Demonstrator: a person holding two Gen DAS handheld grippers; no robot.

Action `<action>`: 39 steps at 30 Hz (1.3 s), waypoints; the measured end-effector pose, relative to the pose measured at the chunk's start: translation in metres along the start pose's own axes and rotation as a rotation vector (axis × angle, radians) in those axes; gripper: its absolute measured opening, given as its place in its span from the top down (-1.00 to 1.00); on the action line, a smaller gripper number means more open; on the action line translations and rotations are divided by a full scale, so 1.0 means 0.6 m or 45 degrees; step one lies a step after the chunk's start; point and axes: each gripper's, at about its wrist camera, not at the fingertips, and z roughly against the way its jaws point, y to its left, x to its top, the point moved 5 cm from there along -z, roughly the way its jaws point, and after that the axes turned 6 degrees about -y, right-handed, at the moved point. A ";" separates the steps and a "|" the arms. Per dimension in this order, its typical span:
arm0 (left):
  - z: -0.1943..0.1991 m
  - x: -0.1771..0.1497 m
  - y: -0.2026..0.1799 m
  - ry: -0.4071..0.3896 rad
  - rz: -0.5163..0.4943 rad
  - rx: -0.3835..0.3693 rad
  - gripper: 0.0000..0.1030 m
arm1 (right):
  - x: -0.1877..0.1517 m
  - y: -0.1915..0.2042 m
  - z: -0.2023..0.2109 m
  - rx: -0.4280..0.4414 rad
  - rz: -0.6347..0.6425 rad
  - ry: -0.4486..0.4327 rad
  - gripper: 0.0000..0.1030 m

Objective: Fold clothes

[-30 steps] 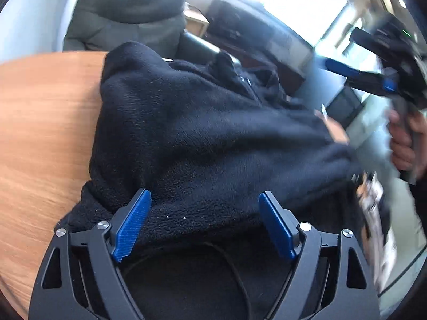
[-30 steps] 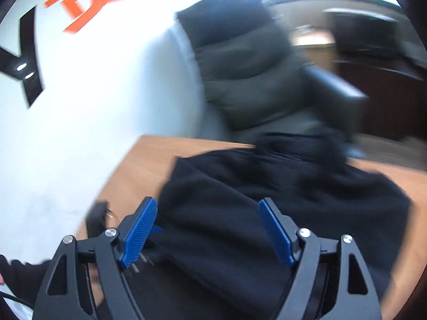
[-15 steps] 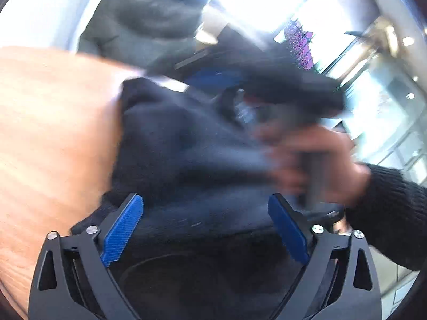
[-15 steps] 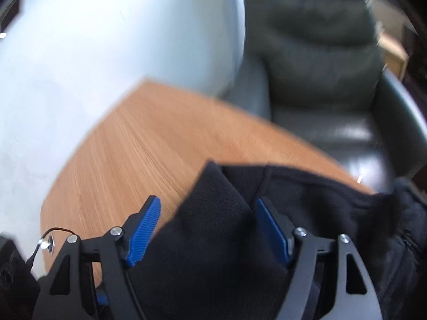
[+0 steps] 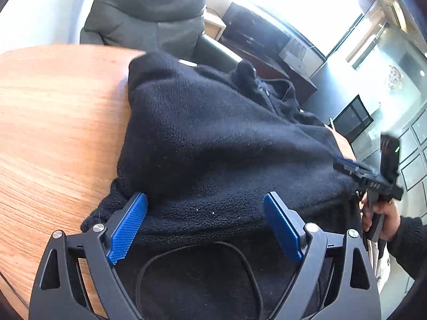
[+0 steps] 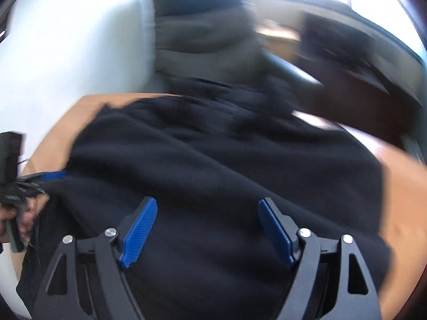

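Note:
A black fleece garment (image 5: 213,138) lies bunched on the round wooden table (image 5: 53,122). My left gripper (image 5: 205,224) is open, its blue pads just over the garment's near edge, holding nothing. My right gripper (image 6: 208,232) is open above the garment (image 6: 213,165), empty; that view is motion-blurred. The right gripper also shows in the left wrist view (image 5: 347,164) at the garment's right edge, held by a hand. The left gripper shows in the right wrist view (image 6: 53,174) at the garment's left edge.
A dark padded armchair (image 5: 149,8) stands behind the table, also in the right wrist view (image 6: 202,34). A dark cabinet (image 5: 256,34) and bright windows lie beyond. A black cable (image 5: 194,266) loops near the left gripper. The table edge curves on the left.
The right gripper has swung back from the garment's far corner to its near right edge. The left gripper has stayed open at the near edge, hardly moved.

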 end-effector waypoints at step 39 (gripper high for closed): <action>0.356 -0.248 0.136 0.625 0.024 0.156 -0.88 | -0.370 -0.061 0.416 0.299 -0.413 0.439 -0.68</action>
